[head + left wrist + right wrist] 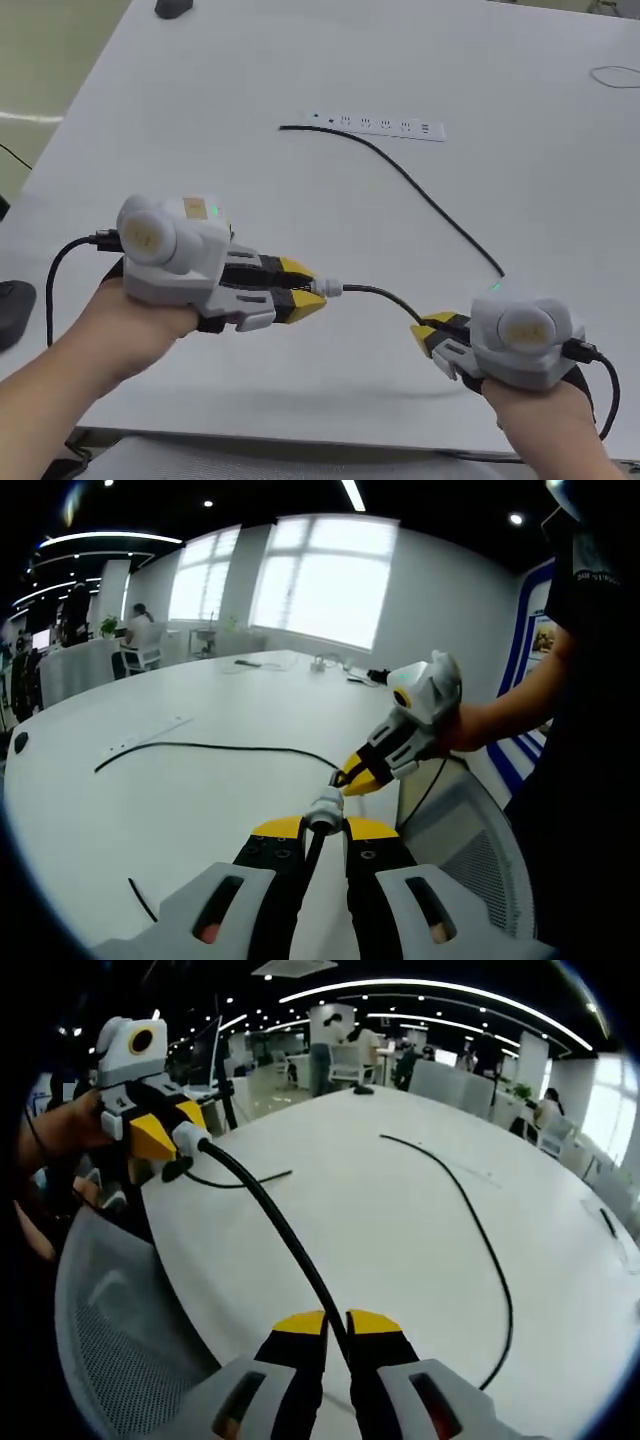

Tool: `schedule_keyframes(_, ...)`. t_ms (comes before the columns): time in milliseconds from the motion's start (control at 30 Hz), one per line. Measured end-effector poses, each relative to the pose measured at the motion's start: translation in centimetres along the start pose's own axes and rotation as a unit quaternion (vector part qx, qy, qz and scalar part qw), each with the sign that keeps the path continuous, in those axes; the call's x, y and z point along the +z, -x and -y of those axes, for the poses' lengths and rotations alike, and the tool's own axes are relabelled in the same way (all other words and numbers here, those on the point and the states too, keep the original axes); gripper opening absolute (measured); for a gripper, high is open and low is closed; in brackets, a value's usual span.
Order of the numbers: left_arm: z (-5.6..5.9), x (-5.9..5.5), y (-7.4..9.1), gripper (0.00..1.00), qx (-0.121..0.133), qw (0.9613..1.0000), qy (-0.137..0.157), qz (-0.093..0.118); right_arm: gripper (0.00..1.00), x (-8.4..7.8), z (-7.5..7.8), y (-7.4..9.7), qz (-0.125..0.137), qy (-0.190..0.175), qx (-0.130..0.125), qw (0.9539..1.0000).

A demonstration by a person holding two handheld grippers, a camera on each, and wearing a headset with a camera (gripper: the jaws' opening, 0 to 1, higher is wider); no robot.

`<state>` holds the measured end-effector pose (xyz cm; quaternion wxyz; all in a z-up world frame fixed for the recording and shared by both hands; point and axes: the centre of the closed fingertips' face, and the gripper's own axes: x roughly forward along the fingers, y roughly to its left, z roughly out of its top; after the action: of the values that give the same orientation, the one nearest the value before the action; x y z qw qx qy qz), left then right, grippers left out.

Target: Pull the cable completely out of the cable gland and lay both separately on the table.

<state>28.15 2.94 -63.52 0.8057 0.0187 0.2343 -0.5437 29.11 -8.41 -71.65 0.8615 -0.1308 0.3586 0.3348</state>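
Two grippers split the work between them. The left gripper (308,290) was closed on the cable gland (327,288), whose pale head stuck out just past the yellow tips. It was held clear above the surface (250,380), probably to give a fixed anchor to pull against. A little to the right of the gland, the right gripper (424,333) was pinched shut on the black cable (372,290). The short stretch between the two grippers sagged in a shallow arc rather than running taut. Beyond the right gripper, away from the gland, the rest of the cable lay on the surface in a long curve, and its far end stopped beside a white power strip (380,126). Gripping close to the gland looked deliberate, since a short hold allows a straight draw along the gland's axis. The cable appeared still threaded through the gland, so neither part was yet laid down separately.
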Motion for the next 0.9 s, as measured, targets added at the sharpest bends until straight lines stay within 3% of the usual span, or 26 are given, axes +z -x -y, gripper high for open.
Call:
schedule_keyframes(133, 0.0, 0.1, 0.0, 0.15, 0.0, 1.0, 0.0, 0.0, 0.16, 1.2, -0.6, 0.6, 0.009, 0.012, 0.014, 0.9998)
schedule_keyframes(267, 0.2, 0.0, -0.1, 0.15, -0.002, 1.0, 0.0, -0.002, 0.26, 4.1, -2.5, 1.2, 0.028, 0.07, 0.035, 0.9965)
schedule_keyframes(400, 0.3, 0.0, -0.3, 0.15, -0.004, 1.0, 0.0, -0.004, 0.25, 6.9, -4.7, 1.3, 0.046, 0.145, 0.04, 0.9876)
schedule_keyframes(533, 0.3, 0.1, -0.3, 0.15, -0.004, 1.0, 0.0, -0.003, 0.22, 8.0, -6.5, 0.6, 0.046, 0.204, 0.045, 0.9768)
schedule_keyframes(600, 0.3, 0.2, -0.3, 0.15, -0.004, 1.0, -0.002, -0.004, 0.18, 8.3, -6.8, 0.3, 0.049, 0.219, 0.045, 0.9735)
schedule_keyframes(700, 0.4, 0.2, -0.4, 0.15, -0.004, 1.0, -0.002, -0.003, 0.1, 8.7, -6.9, 0.1, 0.052, 0.231, 0.042, 0.9706)
schedule_keyframes(900, 0.5, 0.2, -0.5, 0.15, -0.006, 1.0, -0.003, -0.003, 0.08, 8.8, -7.1, -0.1, 0.053, 0.229, 0.049, 0.9708)
